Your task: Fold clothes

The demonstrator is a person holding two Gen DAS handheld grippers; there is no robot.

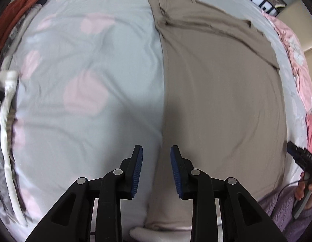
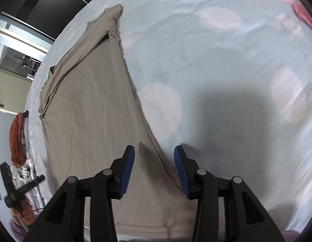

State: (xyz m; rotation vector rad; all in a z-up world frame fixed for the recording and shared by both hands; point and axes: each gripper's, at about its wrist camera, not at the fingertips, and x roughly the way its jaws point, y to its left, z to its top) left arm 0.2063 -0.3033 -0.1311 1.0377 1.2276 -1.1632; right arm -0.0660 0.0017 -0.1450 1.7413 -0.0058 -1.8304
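Observation:
A taupe garment (image 1: 220,92) lies flat on the bed, folded lengthwise, with its sleeves doubled over at the far end. My left gripper (image 1: 156,151) points down over the garment's left edge near the hem; its blue pads (image 1: 138,167) stand apart with nothing pinched. In the right wrist view the same garment (image 2: 91,109) runs away to the upper left. My right gripper (image 2: 153,151) hovers over its right edge near the hem (image 2: 151,232), open, the cloth lying loose beneath the fingers.
The bed sheet (image 1: 85,50) is pale blue with pink blotches. A pile of clothes with a rust-red piece (image 1: 15,14) lines the left side. A pink quilt (image 1: 292,46) borders the right. A hand (image 1: 303,189) in a purple sleeve shows at lower right.

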